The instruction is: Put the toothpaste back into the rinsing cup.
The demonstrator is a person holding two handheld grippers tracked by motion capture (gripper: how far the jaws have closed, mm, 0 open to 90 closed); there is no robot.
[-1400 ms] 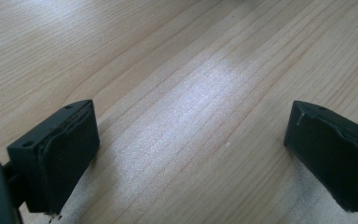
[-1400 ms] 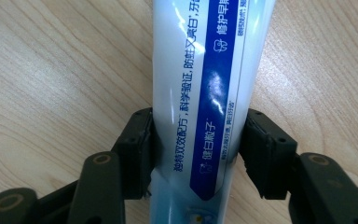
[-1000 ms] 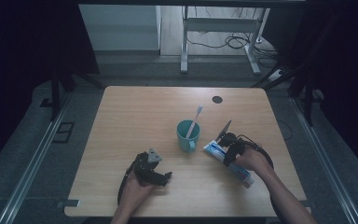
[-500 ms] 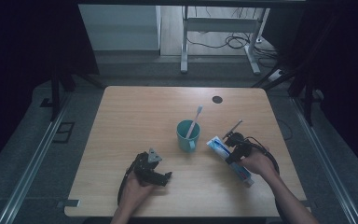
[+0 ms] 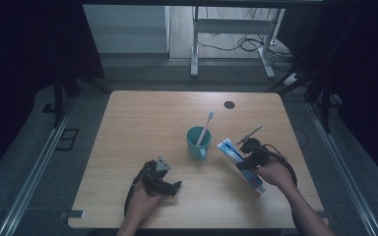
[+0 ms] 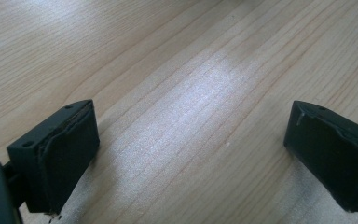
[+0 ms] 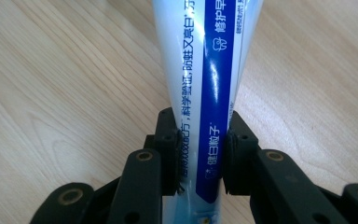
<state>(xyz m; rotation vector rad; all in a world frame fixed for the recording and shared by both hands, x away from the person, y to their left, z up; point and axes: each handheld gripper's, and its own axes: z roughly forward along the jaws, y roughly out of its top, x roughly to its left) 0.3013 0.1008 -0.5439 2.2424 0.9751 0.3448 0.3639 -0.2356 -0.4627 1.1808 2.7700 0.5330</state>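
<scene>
Setting: lab-type recording room. Evidence: bare wooden table [image 5: 142,123] ringed by dark curtains [image 5: 24,44]; metal floor rails [image 5: 34,167] left of table; desk frame [image 5: 229,44] and loose cables [image 5: 241,43] on floor beyond table's far edge.

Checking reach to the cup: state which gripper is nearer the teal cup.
Right. The right gripper, shut on the toothpaste tube, sits just right of the teal cup; the open left gripper rests farther off, nearer the person and left.

High view above, facing forward-down; gripper views close over shared table [image 5: 142,118].
</scene>
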